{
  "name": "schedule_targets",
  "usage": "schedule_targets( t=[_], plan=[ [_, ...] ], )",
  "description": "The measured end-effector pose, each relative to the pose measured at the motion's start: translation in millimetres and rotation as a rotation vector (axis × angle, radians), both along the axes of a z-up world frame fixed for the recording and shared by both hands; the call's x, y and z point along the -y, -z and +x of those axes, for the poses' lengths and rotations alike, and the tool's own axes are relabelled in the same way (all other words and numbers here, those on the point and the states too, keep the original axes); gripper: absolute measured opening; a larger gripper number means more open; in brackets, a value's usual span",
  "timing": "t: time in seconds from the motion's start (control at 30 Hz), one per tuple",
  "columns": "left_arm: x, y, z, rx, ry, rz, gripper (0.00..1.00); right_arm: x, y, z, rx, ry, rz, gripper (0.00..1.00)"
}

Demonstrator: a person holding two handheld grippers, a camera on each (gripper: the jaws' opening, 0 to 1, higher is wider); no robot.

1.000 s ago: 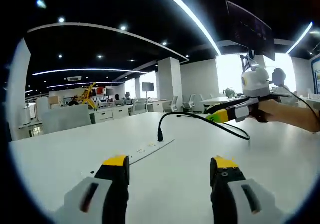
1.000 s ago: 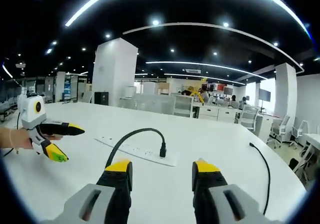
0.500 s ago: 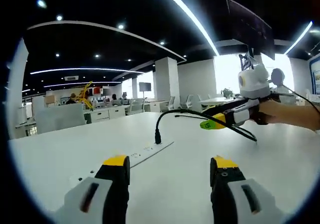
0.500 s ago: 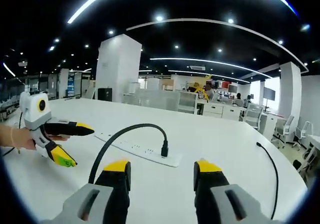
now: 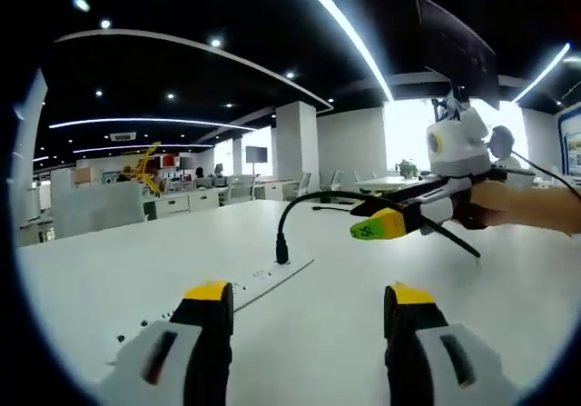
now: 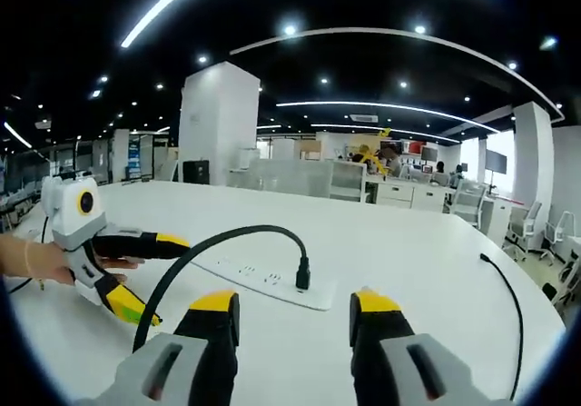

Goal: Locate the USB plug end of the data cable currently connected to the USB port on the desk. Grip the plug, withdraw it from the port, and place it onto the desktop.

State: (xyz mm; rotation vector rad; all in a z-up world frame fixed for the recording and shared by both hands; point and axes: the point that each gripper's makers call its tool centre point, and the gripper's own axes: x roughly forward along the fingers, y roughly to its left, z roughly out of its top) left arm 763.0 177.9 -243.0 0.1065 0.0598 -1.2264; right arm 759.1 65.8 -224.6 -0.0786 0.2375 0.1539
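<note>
A black USB plug (image 5: 282,252) stands upright in a white socket strip (image 5: 263,280) set into the white desk (image 5: 109,270). Its black cable (image 5: 313,199) arches up and off to the right. In the left gripper view my left gripper (image 5: 309,299) is open and short of the strip, while my right gripper (image 5: 367,218) reaches in from the right, close to the cable's arch. The right gripper view shows the plug (image 6: 302,276) in the strip (image 6: 259,277) just beyond my open right gripper (image 6: 295,303). My left gripper (image 6: 156,272) sits to the left, fingers spread.
The cable (image 6: 168,279) drops toward my right gripper's left jaw. A second black cable (image 6: 513,297) lies on the desk at the right. A person's hand (image 5: 517,208) holds the right gripper. Office desks, chairs and white pillars (image 6: 213,124) stand far behind.
My right gripper has come nearer to the plug and cable arch. The left gripper has drawn closer to the strip too. The plug stays in its port.
</note>
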Motion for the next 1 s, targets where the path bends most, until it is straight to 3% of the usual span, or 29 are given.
schedule_targets(
  t=[0.4,0.73,1.0],
  plan=[
    [17.4,5.6,26.1,0.015,-0.018,0.017,0.68,-0.2,3.2,23.3,0.003,-0.018,0.029,0.48],
    [36.2,6.7,32.9,0.031,0.026,0.011,0.69,-2.5,15.3,41.0,-0.014,-0.02,0.029,0.44],
    [46.7,5.9,38.9,0.032,0.044,0.004,0.69,-1.9,14.7,60.3,-0.024,-0.016,0.054,0.4]
  ],
)
